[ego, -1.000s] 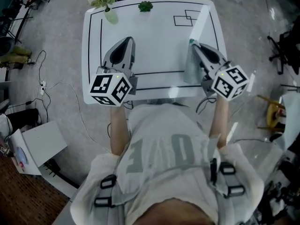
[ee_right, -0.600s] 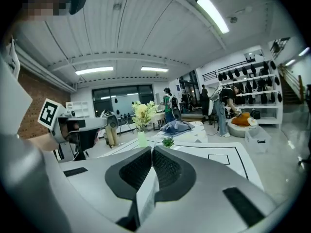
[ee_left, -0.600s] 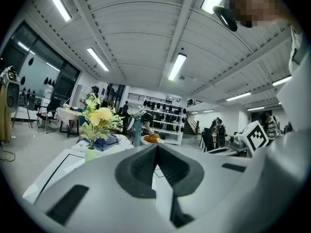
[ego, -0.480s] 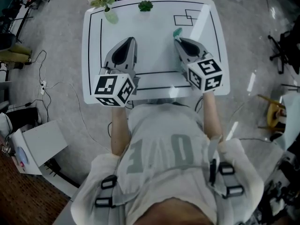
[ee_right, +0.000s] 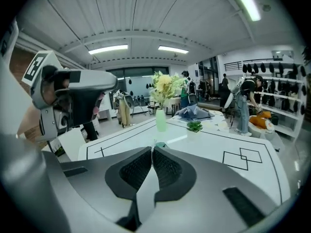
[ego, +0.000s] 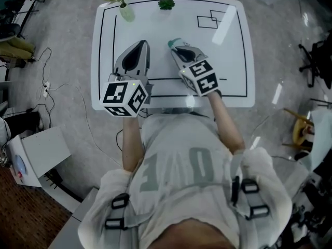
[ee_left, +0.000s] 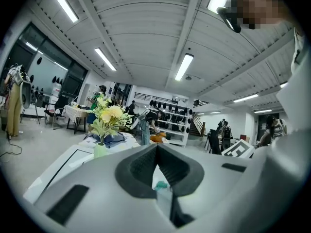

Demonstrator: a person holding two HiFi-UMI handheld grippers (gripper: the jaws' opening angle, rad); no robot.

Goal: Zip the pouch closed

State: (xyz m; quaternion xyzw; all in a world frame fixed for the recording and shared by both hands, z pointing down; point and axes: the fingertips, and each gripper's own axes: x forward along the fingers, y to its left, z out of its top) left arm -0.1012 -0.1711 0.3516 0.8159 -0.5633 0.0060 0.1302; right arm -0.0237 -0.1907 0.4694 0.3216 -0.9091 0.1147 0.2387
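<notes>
The right gripper (ego: 176, 46) is clamped tight on the pale pouch (ee_right: 145, 191), whose teal end (ego: 174, 42) pokes out past the tips, over the middle of the white table (ego: 233, 61). Just beside it the left gripper (ego: 140, 43) hovers with jaws pressed together (a teal speck shows behind them; I can't tell what it is).

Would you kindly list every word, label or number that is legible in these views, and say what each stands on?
"OVE", seen upside down, with a first letter lost in a fold: on the person's shirt.
Marker cubes: square patterns only, no letters.
Nothing else is legible.
</notes>
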